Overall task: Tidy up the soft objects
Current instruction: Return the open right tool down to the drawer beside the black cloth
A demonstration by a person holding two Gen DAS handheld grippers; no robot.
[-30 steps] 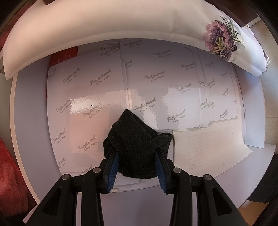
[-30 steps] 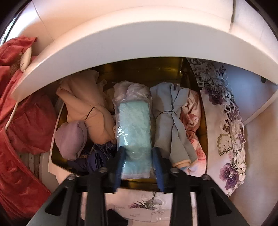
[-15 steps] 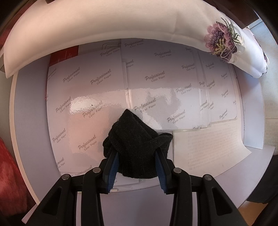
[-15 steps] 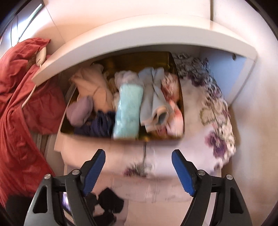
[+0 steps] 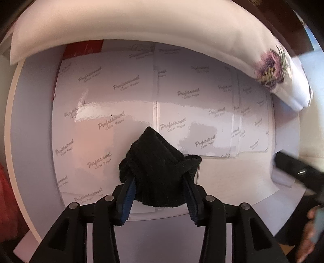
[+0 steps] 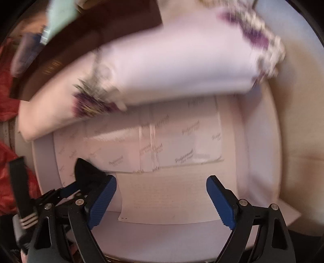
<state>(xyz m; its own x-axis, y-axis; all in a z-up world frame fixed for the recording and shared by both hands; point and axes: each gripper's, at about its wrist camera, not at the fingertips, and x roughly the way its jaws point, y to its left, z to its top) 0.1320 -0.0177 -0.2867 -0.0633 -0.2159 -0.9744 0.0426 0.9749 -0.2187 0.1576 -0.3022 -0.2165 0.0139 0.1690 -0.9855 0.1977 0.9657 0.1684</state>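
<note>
My left gripper (image 5: 159,184) is shut on a black knitted cloth (image 5: 156,161) and holds it just above white printed sheets (image 5: 125,105) on the table. It also shows at the lower left of the right wrist view (image 6: 87,172), with the left gripper under it. My right gripper (image 6: 162,194) is open and empty, low over the same sheets (image 6: 182,141). The mint green bundle (image 6: 58,14) sits in the drawer at the top left, blurred.
A white cloth with purple flowers (image 5: 271,68) hangs over the drawer front above the sheets; it also shows blurred in the right wrist view (image 6: 182,60). Red fabric (image 6: 8,101) lies at the left. The right gripper's arm (image 5: 299,172) enters the left wrist view.
My right gripper let go of the mint green bundle in the drawer, opened wide, and dropped down and back over the sheets. My left gripper has stayed put with the black cloth.
</note>
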